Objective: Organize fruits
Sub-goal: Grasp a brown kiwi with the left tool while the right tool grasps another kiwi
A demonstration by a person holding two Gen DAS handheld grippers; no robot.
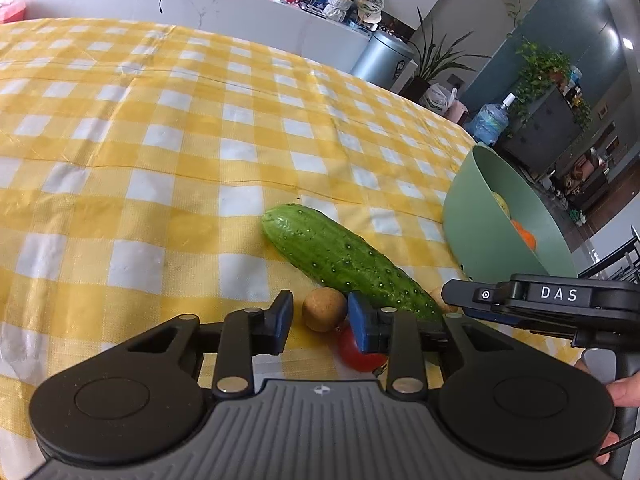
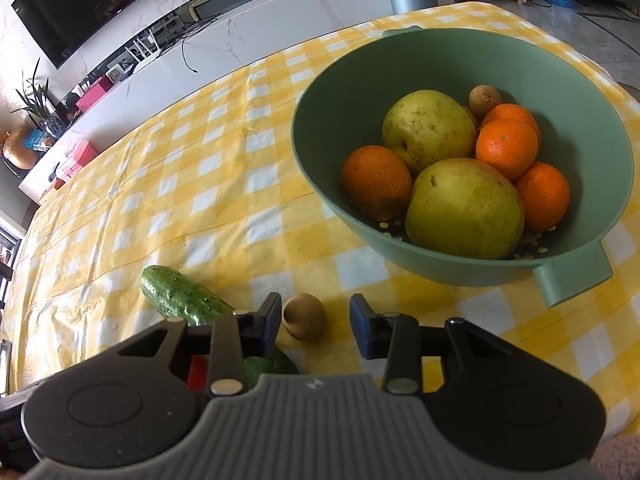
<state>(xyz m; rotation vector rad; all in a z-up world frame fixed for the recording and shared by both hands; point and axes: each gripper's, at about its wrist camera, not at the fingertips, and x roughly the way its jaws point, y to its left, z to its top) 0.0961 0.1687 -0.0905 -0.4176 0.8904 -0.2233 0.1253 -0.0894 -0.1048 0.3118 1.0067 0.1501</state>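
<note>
**A:** How far along are we?

**B:** I'd say well past halfway. The green bowl ahead and to the right of my right hand-held gripper already holds two pears, several oranges and a round brown fruit.

**A:** What's left out?

**B:** Four things on the tabletop. A small brown fruit sits right at the tips of my left hand-held gripper, with a tomato just under its right finger and a cucumber lying ahead and to the right. A second brown fruit sits between the right one's fingers.

**A:** Got hold of either?

**B:** The right jaws are apart, with bare cloth showing between the fruit and the right pad, so nothing is gripped there. The left jaws are drawn in close about their fruit, but I can't tell whether they are pressing on it.

**A:** And the cucumber?

**B:** My guess is it stays out.
</note>
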